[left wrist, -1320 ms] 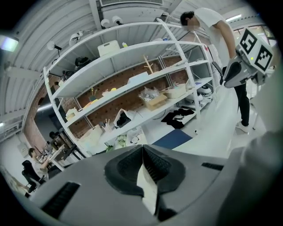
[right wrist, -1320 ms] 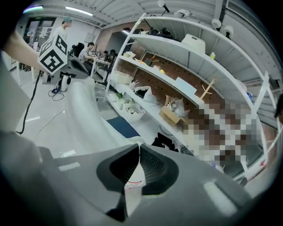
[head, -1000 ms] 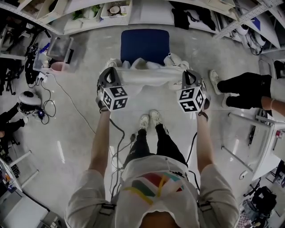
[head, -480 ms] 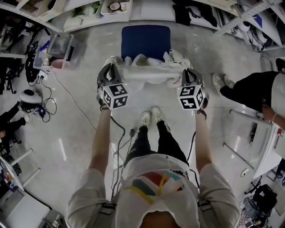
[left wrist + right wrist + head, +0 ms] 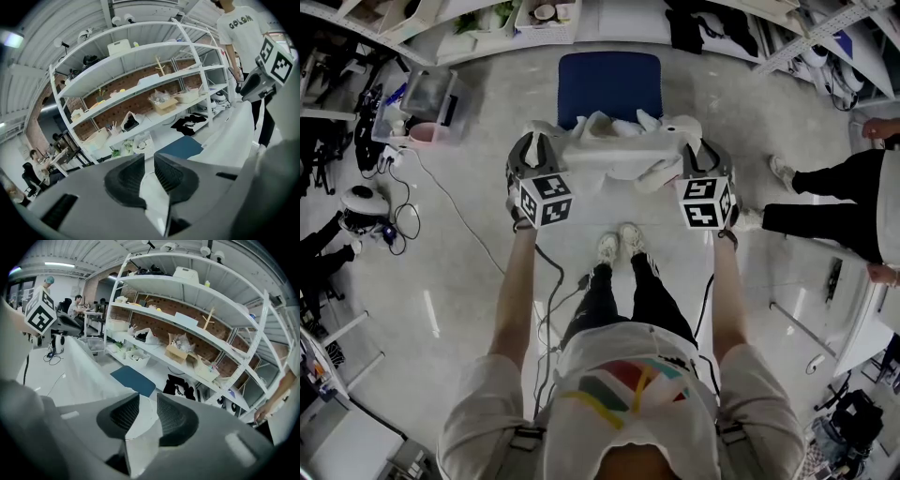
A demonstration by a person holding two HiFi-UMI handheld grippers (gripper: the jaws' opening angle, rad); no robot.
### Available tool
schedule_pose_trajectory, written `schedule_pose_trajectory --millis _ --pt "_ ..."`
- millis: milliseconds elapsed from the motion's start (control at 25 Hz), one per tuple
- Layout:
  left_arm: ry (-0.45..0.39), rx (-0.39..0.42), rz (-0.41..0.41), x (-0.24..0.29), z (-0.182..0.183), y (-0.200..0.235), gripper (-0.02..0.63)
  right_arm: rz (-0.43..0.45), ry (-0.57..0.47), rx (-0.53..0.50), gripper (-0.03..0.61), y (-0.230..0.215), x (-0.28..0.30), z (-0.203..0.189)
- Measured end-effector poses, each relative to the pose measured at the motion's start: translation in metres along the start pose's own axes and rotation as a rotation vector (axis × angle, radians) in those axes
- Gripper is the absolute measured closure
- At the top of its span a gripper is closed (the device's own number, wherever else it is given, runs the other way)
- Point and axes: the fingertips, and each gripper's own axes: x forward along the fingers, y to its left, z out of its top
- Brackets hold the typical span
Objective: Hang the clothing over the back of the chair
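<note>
A white garment (image 5: 609,150) is stretched between my two grippers, just in front of the blue chair (image 5: 609,84). My left gripper (image 5: 539,142) is at its left end, jaws shut on a fold of the cloth (image 5: 157,197). My right gripper (image 5: 694,145) is at its right end. Its jaws are opening: the gap is wider, and the cloth (image 5: 140,427) still lies loosely between the pads. A fold droops beside the right gripper. The blue chair seat shows past the jaws in both the left gripper view (image 5: 180,146) and the right gripper view (image 5: 132,379).
Another person's legs (image 5: 825,202) stand close at the right. Shelving (image 5: 534,19) with boxes and dark clothes runs behind the chair. Cables (image 5: 441,202) and a pink bucket (image 5: 422,139) lie at the left. My own feet (image 5: 617,246) are just behind the garment.
The garment has shifted a little toward the chair and bunched up, and a fold now hangs loose at its right end. The bystander's legs have moved right.
</note>
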Motion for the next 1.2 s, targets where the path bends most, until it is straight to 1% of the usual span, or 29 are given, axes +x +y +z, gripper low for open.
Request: schedule_pose_trajectory --millis 80,120,200,240,320,440,600,800,920,1040,1200 --pt "-0.004 0.002 -0.003 -0.002 0.001 -0.001 0.563 -0.009 -0.008 -0.007 0.463 0.000 -0.002 0.002" --pt "-0.006 0.002 -0.004 -0.003 0.003 -0.001 0.565 -0.022 -0.016 -0.014 0.480 -0.002 -0.004 0.004" --pt "-0.014 0.002 -0.002 -0.005 0.008 0.002 0.565 -0.059 -0.036 -0.030 0.545 -0.008 -0.009 0.011" --pt "-0.021 0.002 0.004 -0.006 0.013 0.004 0.565 -0.076 -0.048 -0.036 0.565 -0.011 -0.012 0.016" --pt "-0.050 0.000 0.018 -0.011 0.027 0.010 0.581 -0.097 -0.079 -0.041 0.572 -0.019 -0.018 0.029" --pt "-0.114 -0.018 0.032 -0.020 0.060 0.019 0.594 -0.131 -0.151 -0.038 0.572 -0.036 -0.033 0.058" --pt "-0.218 -0.054 0.043 -0.042 0.119 0.033 0.595 -0.192 -0.272 -0.025 0.572 -0.062 -0.066 0.107" --pt "-0.362 -0.106 0.043 -0.091 0.202 0.048 0.595 -0.260 -0.430 -0.023 0.572 -0.087 -0.126 0.170" --pt "-0.456 -0.148 0.027 -0.126 0.248 0.056 0.595 -0.300 -0.534 -0.021 0.572 -0.099 -0.168 0.207" --pt "-0.530 -0.165 0.014 -0.165 0.277 0.056 0.595 -0.325 -0.625 -0.013 0.572 -0.102 -0.213 0.229" --pt "-0.588 -0.179 0.029 -0.209 0.288 0.054 0.595 -0.345 -0.705 -0.006 0.572 -0.095 -0.259 0.237"
